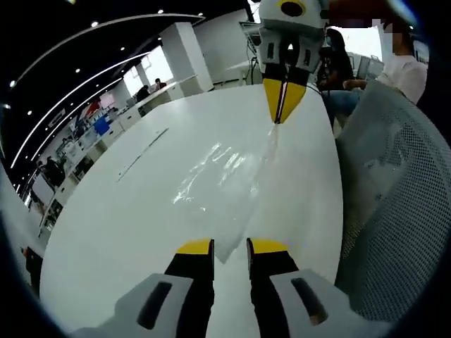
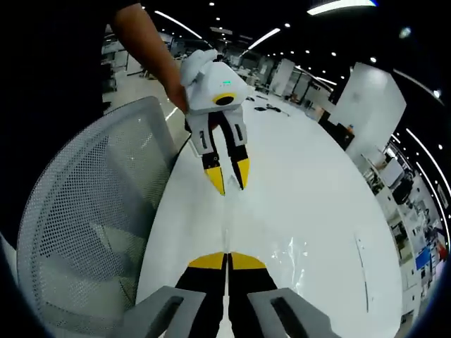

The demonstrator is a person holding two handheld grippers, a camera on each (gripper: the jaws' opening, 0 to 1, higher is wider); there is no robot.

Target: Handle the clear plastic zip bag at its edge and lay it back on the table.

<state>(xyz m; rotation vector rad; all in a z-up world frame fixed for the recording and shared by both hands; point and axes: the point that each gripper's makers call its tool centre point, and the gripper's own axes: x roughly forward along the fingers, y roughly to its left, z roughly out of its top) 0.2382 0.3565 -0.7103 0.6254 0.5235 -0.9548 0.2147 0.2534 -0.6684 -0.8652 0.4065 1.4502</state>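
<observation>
- While the clear, crinkled plastic zip bag point(image 1: 225, 176) lies stretched along the glossy white oval surface point(image 1: 127, 225), each of its two ends sits at a gripper.
- In the left gripper view, the left gripper point(image 1: 230, 248), yellow-tipped with black and grey fingers, stands with its jaws parted; the near corner of the bag lies in the gap between them, and nothing looks pinched there.
- At the far end of that view, the right gripper point(image 1: 284, 104) points down with its yellow tips pressed together on the bag's narrow far edge, where the film bunches into a thin strip.
- The right gripper view agrees: its own jaws point(image 2: 227, 262) meet with no gap, and a thin line of film point(image 2: 227, 232) runs out from between them toward the left gripper point(image 2: 230, 177), whose tips are spread just above the surface point(image 2: 317, 183).
- My reading is that the pinch at the edge is there to keep the limp film taut and flat, so it settles without folding over itself.
- Most of the bag already rests on the surface, so the laying-down looks nearly finished; what remains is probably the right gripper letting go of the edge.
- A grey mesh chair back point(image 1: 394, 197) stands just beside the surface edge, near the bag but apart from it.
</observation>
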